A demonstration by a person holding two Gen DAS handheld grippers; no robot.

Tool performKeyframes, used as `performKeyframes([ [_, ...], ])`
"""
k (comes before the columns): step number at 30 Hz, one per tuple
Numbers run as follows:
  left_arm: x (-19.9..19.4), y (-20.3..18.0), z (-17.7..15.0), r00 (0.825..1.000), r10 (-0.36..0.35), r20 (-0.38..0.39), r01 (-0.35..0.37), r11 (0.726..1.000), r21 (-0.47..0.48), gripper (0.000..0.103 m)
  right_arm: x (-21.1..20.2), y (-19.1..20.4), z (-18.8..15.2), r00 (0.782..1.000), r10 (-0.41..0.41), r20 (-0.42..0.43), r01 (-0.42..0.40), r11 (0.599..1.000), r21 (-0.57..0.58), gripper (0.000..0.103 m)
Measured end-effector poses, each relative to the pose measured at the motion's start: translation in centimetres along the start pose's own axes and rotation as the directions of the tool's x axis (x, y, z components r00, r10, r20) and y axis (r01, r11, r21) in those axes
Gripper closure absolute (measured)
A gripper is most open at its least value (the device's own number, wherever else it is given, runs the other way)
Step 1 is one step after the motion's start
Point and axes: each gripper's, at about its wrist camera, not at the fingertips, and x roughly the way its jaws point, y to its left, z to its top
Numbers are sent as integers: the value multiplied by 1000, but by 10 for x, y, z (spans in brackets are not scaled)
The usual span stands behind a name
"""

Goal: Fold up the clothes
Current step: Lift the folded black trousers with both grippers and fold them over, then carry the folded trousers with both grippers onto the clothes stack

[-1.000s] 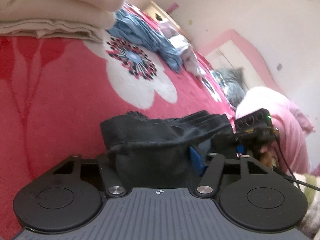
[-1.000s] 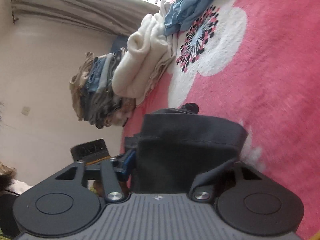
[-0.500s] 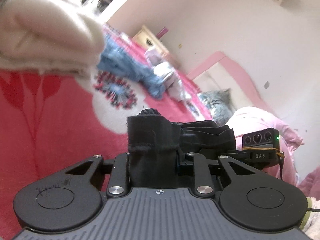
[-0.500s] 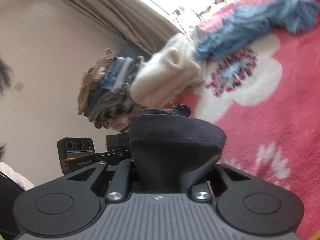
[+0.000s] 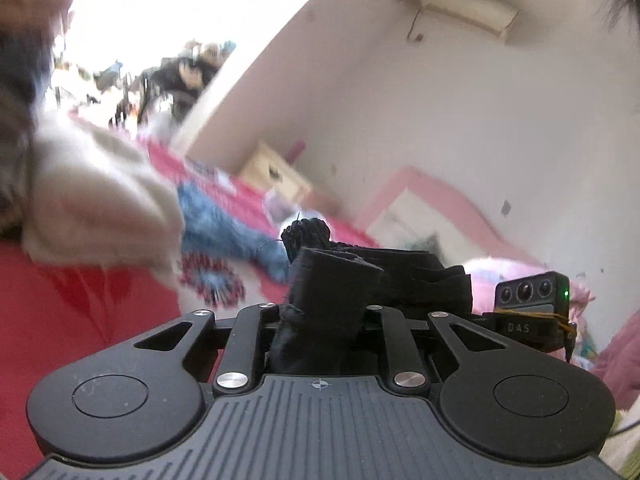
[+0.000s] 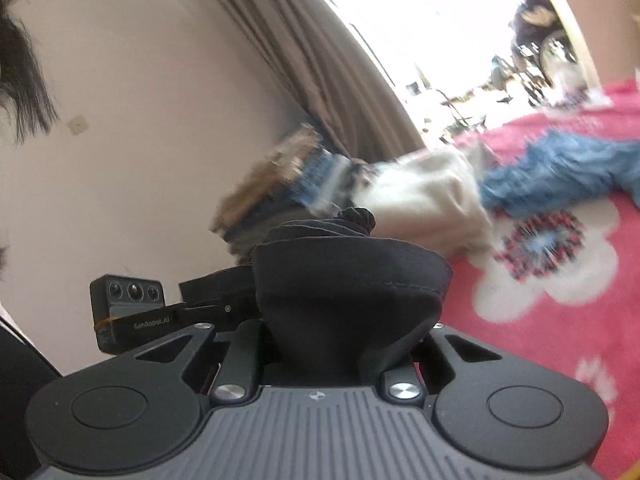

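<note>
Dark, soft woven garment [image 5: 344, 292] bunched between both tools, lifted clear of the red floral fleece blanket [image 6: 568, 320]. Left gripper [image 5: 320, 320]: jaws closing, cloth pinched between them. Right gripper [image 6: 340, 320]: jaws pressed onto a hemmed fold of the same garment [image 6: 352, 280].

Handling, judged: light, limp, no stiffness; it will sag between grips and slide if held loosely. Best hold is at the stitched hem or corners, one per gripper, cloth kept taut.

Count: one dark garment; one cream folded knit [image 6: 424, 204] on the blanket beyond the garment; one blue crumpled cloth [image 6: 560, 168] beside the knit; one mixed stack [image 6: 288, 184] at the blanket's edge, pieces uncountable through blur.
</note>
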Motion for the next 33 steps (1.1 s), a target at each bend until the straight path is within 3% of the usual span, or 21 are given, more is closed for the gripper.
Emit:
performKeyframes([
  [5, -44, -14, 45, 989, 51, 135, -63, 995, 82, 87, 28, 48, 42, 995, 90, 43, -84, 990, -115, 84],
  [9, -80, -27, 95, 958, 129, 255, -179, 967, 182, 87, 67, 92, 91, 982, 177, 58, -163, 967, -198, 84],
  [17, -121, -21, 205, 843, 280, 460, -423, 872, 245, 87, 178, 161, 194, 937, 345, 54, -320, 910, -266, 85],
  [21, -123, 6, 251, 803, 348, 484, -483, 855, 186, 87, 234, 179, 231, 925, 379, 28, -361, 899, -249, 85],
  [26, -111, 48, 280, 785, 405, 469, -509, 853, 117, 87, 291, 172, 252, 920, 393, -11, -388, 904, -181, 85],
  [30, -107, 81, 292, 789, 422, 446, -500, 864, 67, 87, 327, 158, 260, 917, 398, -33, -399, 906, -145, 85],
  [33, -102, 101, 295, 786, 451, 423, -520, 852, 57, 87, 351, 148, 261, 918, 392, -58, -396, 911, -110, 85],
])
